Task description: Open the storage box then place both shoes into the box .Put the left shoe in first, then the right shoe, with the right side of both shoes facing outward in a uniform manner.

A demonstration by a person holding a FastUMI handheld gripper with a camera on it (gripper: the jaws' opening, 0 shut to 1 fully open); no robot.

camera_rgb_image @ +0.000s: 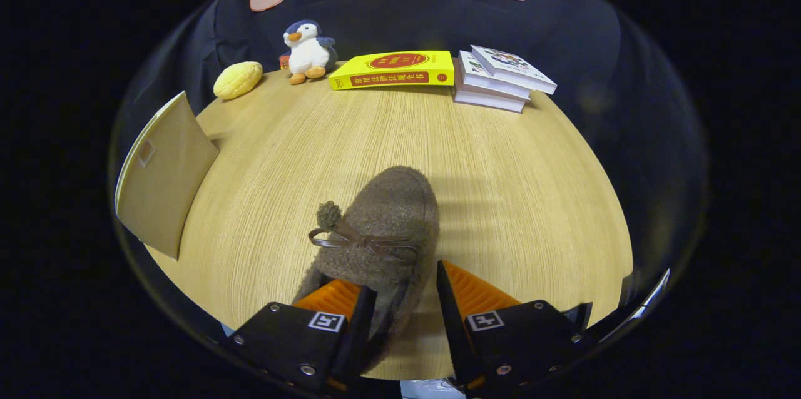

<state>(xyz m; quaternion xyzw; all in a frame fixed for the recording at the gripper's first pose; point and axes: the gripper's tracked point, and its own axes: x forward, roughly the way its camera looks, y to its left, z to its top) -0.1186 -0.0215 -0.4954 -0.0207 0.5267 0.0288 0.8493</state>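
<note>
Storage box, its tan lid flap swung open, stands at the desk's left edge — well apart from the shoe that lies near the middle of the wooden top. At the far left of the back row sit a yellow plush and a toy penguin; a yellow book lies beside them, and a stack of books closes the row on the right.

The fuzzy brown shoe, bow and pompom on top, points its toe away, its heel end between the fingers of the tool. The tool is parted: the left finger looks to sit at or inside the shoe's opening, the right finger stands clear of the shoe's side, so nothing is clamped.

By the look of it, the box-opening step is done and the pickup of a shoe is in hand. Next comes closing on the heel wall, lifting, and carrying left — bare wood lies between shoe and box, though the raised flap edge needs a careful approach.
</note>
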